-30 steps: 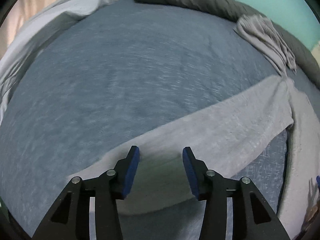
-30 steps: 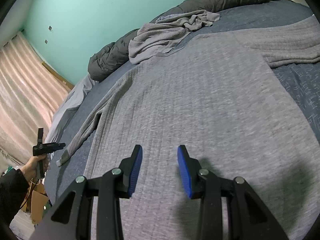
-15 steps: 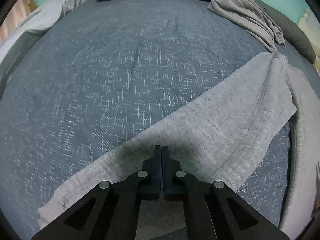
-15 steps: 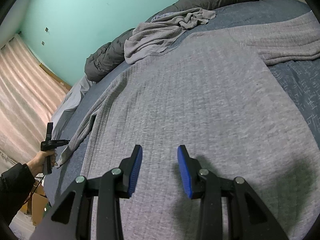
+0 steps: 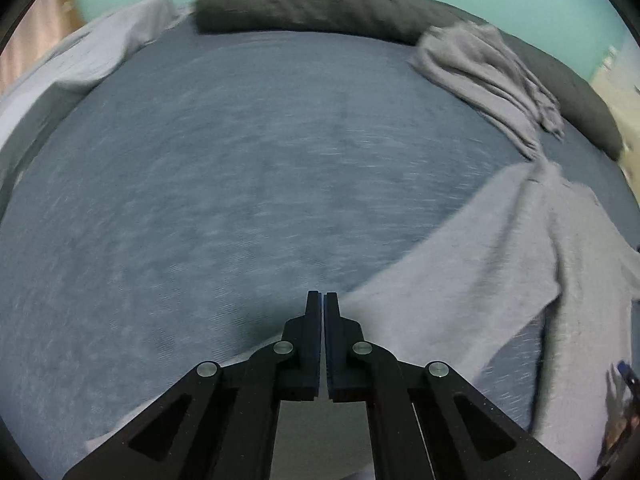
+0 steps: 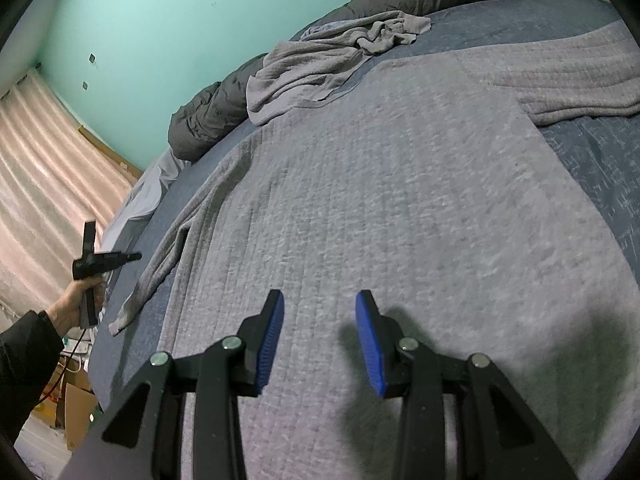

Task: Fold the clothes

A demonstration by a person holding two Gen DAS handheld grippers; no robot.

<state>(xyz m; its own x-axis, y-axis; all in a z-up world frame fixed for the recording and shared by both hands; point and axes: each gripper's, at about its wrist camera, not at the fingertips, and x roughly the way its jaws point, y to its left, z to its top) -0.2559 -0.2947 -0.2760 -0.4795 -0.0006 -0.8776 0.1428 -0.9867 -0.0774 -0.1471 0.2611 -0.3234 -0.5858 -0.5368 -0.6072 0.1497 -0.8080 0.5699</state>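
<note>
1. a large grey knit sweater lies spread flat on the blue bed, its body filling most of the right wrist view.
2. the right gripper hovers low over the lower part of the sweater's body, its 2 blue-padded fingers well apart with nothing between them; its shadow falls on the knit just to the right.
3. the left gripper has its fingers pressed together. the grey sleeve runs from under them up to the right, but whether cloth is pinched between them i cannot tell, as the fingers hide the sleeve end.
4. in the right wrist view the sleeve trails down the left side of the sweater to the bed's edge, and its cuff lies near the left gripper, which a hand in a dark sleeve holds just beside the bed.
5. the other sleeve lies stretched across the bed at the upper right.
6. a second, crumpled grey garment sits at the head of the bed, touching the sweater's shoulder area, against a dark grey duvet.
7. the left wrist view is blurred.
8. a teal wall and pink curtain stand behind the bed.
</note>
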